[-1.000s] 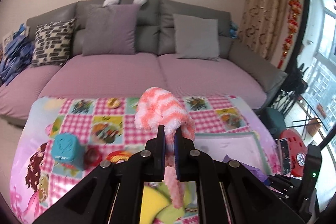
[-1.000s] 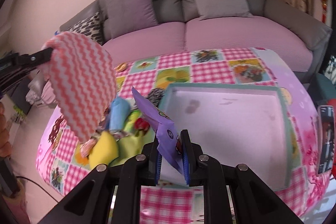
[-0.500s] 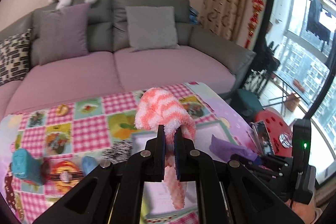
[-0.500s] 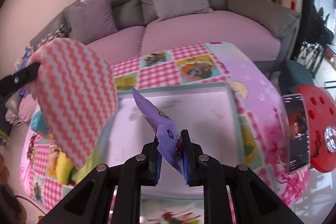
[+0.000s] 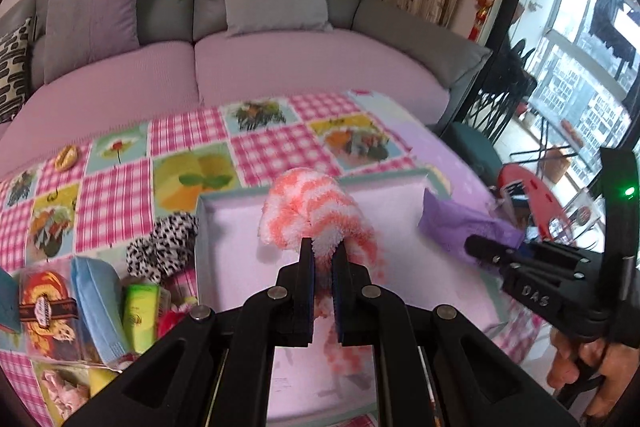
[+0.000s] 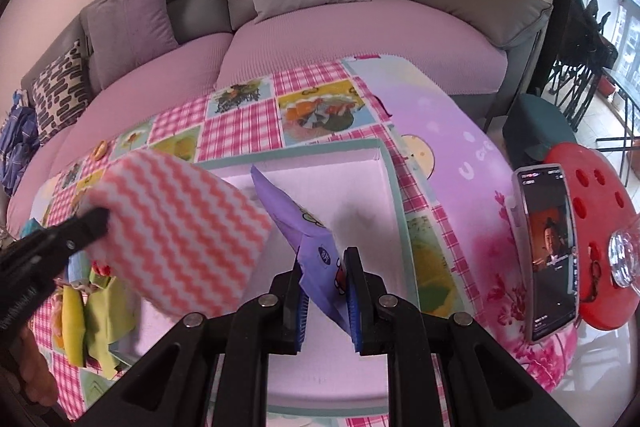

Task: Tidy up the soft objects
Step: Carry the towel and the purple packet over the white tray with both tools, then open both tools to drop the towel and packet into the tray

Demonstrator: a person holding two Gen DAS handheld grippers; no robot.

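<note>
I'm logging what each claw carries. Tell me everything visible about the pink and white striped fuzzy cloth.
The pink and white striped fuzzy cloth is soft and fleecy, with wavy coral and white zigzag bands. The left claw is shut on one edge of it, so it hangs in the air, bunched above the fingers and trailing below them. It hovers over the shallow teal-rimmed tray, not resting in it. It sits beside the purple pouch; contact between them cannot be told.

The surface (image 5: 120, 195) wears a pink checked cloth (image 6: 240, 119). Ahead of the fingers lies a shallow tray (image 5: 208, 227); left of them sit a spotted scrunchie (image 5: 164, 247), a blue mask (image 5: 96, 311) and a green tube (image 5: 138, 315); right, a phone (image 6: 550, 247).
</note>
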